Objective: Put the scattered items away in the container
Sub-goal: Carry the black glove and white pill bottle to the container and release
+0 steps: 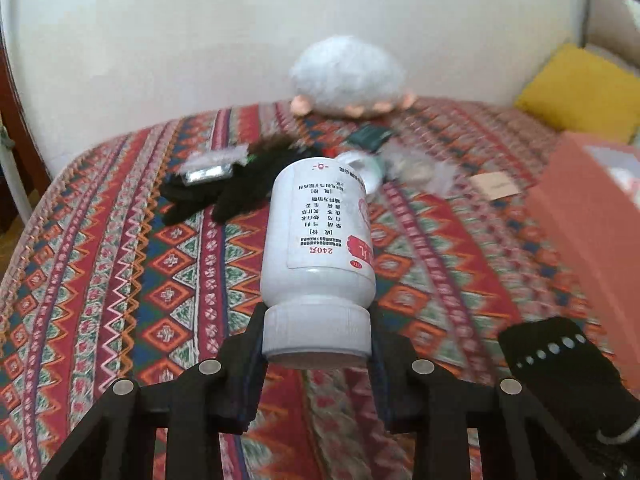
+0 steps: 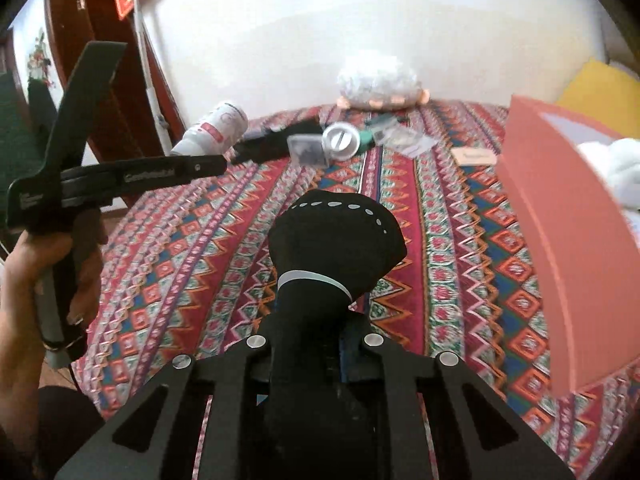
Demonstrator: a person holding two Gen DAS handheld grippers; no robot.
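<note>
A white wall backs the bed [image 1: 120,264], which is covered in a woven spread of red, green and orange zigzag stripes. Your left hand-held gripper [image 1: 316,344] is clamped on the ribbed cap of a smooth white plastic bottle [image 1: 320,232]; its long axis runs straight away from you, base toward the wall, the label upside down in the left wrist view. Your right hand-held gripper [image 2: 320,320] is closed on a soft black fabric item [image 2: 336,248] with a row of pale dots and a thin white band, bunched and bulging upward beyond the 2 fingers.

Only the right wrist view shows your left hand [image 2: 48,272] on the tool's handle, the bottle held up off the bed's left edge, a round silver tin [image 2: 342,142] and a clear plastic case [image 2: 308,150]. The salmon-pink container [image 2: 560,240] stands at the right, its flat, smooth wall near the black item, something white inside. A fluffy grey-white plush toy [image 1: 348,76] lies against the wall, a black glove [image 1: 224,192] and a yellow cushion [image 1: 580,88] elsewhere.
</note>
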